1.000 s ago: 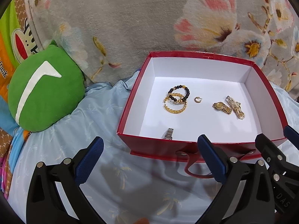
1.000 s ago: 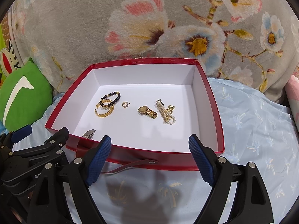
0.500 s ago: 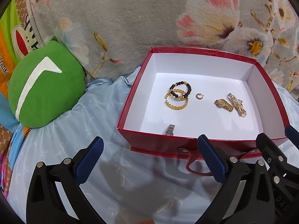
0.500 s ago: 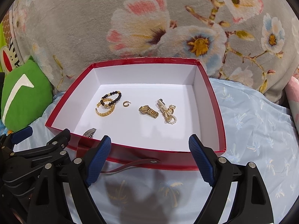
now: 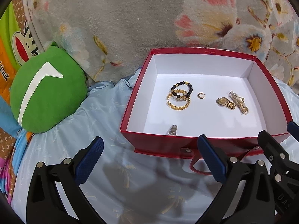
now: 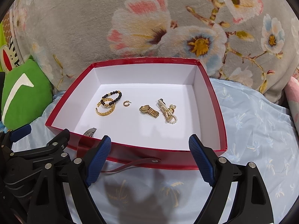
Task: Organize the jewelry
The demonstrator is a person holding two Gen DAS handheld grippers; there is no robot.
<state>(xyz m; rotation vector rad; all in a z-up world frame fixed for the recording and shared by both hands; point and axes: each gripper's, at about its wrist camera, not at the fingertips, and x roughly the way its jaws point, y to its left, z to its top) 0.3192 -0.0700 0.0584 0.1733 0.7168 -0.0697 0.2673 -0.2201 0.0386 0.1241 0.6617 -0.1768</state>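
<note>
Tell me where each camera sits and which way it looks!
Left wrist: rides the left claw, facing forward at the red box; its own open fingers and the right claw's edge show.
Right wrist: rides the right claw, facing the red box; its open fingers and the left claw show.
Both see the gold watch and green cushion.

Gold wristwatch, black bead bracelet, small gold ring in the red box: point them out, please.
Gold wristwatch (image 6: pixel 144 109): right wrist view, on its round dial.
Black bead bracelet (image 6: pixel 119 95): right wrist view, on the beads.
Small gold ring (image 5: pixel 201 95): left wrist view, on its band.
</note>
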